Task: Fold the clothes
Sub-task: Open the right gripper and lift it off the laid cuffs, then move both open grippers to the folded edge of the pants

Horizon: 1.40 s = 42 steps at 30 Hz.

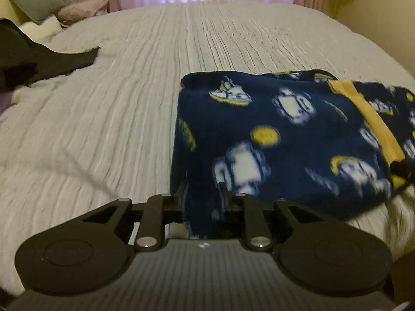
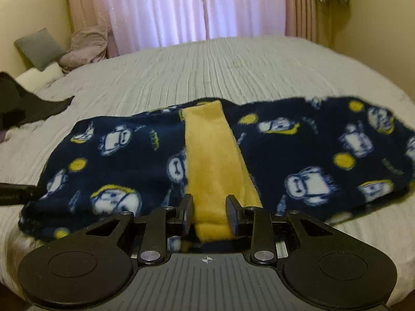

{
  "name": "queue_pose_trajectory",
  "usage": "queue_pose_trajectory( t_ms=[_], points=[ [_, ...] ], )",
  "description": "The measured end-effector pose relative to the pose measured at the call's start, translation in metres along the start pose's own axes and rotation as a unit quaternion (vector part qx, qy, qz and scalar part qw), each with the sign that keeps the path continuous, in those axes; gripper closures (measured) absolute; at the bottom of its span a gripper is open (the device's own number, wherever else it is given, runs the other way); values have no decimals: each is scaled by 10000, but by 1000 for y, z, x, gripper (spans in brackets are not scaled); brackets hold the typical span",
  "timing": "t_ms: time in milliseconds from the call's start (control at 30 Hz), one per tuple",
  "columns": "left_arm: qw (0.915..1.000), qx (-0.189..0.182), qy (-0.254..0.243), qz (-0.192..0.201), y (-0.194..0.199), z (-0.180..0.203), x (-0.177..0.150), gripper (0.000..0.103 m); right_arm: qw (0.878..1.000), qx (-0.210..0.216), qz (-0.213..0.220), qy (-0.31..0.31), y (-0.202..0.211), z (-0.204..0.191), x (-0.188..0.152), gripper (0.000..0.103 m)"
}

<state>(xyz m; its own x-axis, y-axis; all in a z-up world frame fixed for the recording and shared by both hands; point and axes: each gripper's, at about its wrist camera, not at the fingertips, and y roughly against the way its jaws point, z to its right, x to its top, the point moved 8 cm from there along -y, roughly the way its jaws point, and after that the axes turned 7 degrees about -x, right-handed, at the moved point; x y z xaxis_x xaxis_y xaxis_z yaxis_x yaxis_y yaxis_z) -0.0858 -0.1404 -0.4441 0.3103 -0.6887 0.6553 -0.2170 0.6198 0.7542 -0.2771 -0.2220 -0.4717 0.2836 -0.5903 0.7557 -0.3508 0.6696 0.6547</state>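
Note:
A navy fleece garment [image 1: 272, 134] printed with white monkeys and yellow spots lies folded near the bed's front edge. Its near left corner runs up between the fingers of my left gripper [image 1: 202, 194], and the cloth fills the gap from pad to pad. In the right wrist view the same fleece garment [image 2: 116, 160] spreads across the bed with a yellow band [image 2: 210, 155] down its middle. My right gripper [image 2: 210, 212] is shut on the near end of that band. The yellow band [image 1: 371, 114] also shows at the right in the left wrist view.
The bed [image 1: 129, 90] has a ribbed pale grey cover. A black garment [image 1: 39, 59] lies at its left side. A grey pillow [image 1: 33, 0] and a pink bundle [image 1: 85, 0] sit at the far left corner. Pink curtains [image 2: 194, 7] hang behind.

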Motion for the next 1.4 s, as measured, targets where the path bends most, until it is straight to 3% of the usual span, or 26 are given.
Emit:
queue_pose_trajectory(
  t_ms=[67, 200, 233, 267, 300, 567, 867, 1133, 1400],
  points=[
    [9999, 37, -38, 97, 18, 5, -2, 69, 10000, 47, 60, -54, 17, -2, 4, 71],
    [9994, 127, -186, 255, 51, 19, -8, 66, 9999, 26, 130, -72, 47, -7, 0, 69],
    [9993, 141, -221, 274, 58, 22, -11, 66, 9999, 3, 135, -106, 53, -7, -4, 53],
    [9991, 174, -263, 282, 65, 25, -14, 64, 9998, -10, 148, -144, 59, -6, -8, 28],
    [9989, 211, -307, 288, 72, 29, -17, 64, 9997, -6, 189, -179, 65, -6, -12, 23],
    [9967, 367, -406, 601, 125, 47, -32, 55, 9984, 34, 425, -364, 110, 5, -18, 23],
    [9962, 397, -207, 742, 155, 61, -47, 54, 9983, -40, 535, -231, 139, 24, -19, 23],
    [9960, 184, -93, 870, 163, 66, -51, 52, 9992, -55, 343, -191, 135, 33, -34, 23],
    [9969, -213, -9, 751, 134, 74, -44, 52, 9980, -169, 110, -599, 121, 61, -46, 23]
  ],
)
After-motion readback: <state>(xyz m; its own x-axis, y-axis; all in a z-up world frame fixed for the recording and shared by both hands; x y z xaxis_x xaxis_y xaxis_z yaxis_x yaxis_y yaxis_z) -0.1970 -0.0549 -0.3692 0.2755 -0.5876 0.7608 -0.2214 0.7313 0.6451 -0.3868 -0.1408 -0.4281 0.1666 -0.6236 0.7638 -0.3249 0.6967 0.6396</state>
